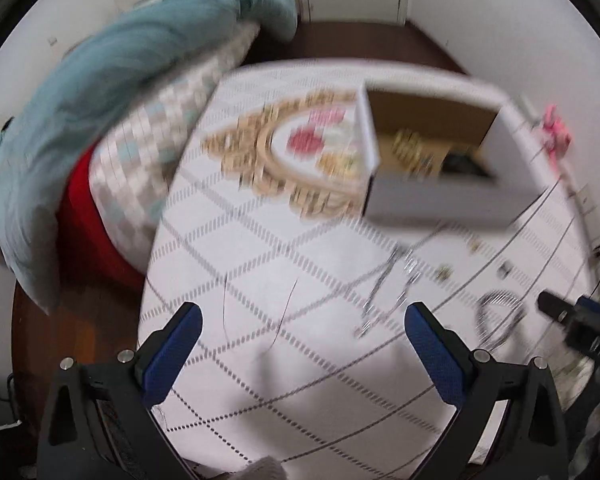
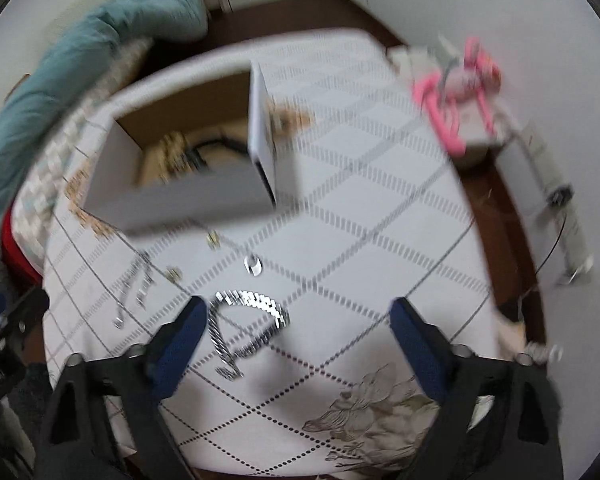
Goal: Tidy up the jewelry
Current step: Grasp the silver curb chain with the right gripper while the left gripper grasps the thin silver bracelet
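Observation:
A white cardboard box (image 1: pixel 440 196) (image 2: pixel 180 196) stands open on the patterned tablecloth, with gold jewelry (image 1: pixel 410 148) (image 2: pixel 174 148) inside. A silver link bracelet (image 2: pixel 246 322) (image 1: pixel 496 316) lies on the cloth just ahead of my right gripper (image 2: pixel 298 312), which is open and empty above it. A thin silver chain (image 1: pixel 384 296) (image 2: pixel 134 284) and small earrings (image 2: pixel 253 265) lie scattered near the box. My left gripper (image 1: pixel 302 314) is open and empty above the cloth, left of the chain. Both views are motion-blurred.
A teal blanket (image 1: pixel 112 80) and checked pillow (image 1: pixel 156 148) lie left of the table. A pink object (image 2: pixel 458 100) sits on a box at the far right. The right gripper's body (image 1: pixel 580 328) shows at the left view's right edge.

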Tool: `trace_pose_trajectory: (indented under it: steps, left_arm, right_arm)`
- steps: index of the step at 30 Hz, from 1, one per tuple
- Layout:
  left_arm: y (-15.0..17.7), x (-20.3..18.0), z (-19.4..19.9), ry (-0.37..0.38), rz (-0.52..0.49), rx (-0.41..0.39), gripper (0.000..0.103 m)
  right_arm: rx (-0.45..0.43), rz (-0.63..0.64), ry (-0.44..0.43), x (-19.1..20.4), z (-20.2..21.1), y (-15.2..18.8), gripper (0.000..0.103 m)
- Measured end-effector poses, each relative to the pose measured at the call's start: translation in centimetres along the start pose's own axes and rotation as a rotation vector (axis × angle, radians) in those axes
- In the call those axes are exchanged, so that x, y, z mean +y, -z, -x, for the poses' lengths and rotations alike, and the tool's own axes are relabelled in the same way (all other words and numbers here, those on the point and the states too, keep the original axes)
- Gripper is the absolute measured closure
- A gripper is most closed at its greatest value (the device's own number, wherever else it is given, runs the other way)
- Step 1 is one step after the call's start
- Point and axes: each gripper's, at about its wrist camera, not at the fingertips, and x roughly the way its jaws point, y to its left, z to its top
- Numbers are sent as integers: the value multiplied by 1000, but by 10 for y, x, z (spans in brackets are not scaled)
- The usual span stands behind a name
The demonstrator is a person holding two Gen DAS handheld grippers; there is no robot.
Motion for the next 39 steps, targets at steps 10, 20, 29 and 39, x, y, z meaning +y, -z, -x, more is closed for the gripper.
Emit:
trace_pose_trajectory:
  steps: [10, 20, 29, 39]
  left_arm:
    - [31, 11, -42, 27, 0, 87, 0]
    - [8, -28, -42, 102, -111, 53, 6]
    - [-13, -70, -61, 159, -193, 92, 20]
    - [-28, -56, -60, 220, -150, 64, 95]
  right_arm:
    - [21, 33, 45, 11, -39, 20, 46]
    - [-35, 23, 62, 7, -34, 15, 99]
    - [-39, -56, 51, -25, -34, 4, 99]
    - [-43, -69, 28, -24, -36, 0, 99]
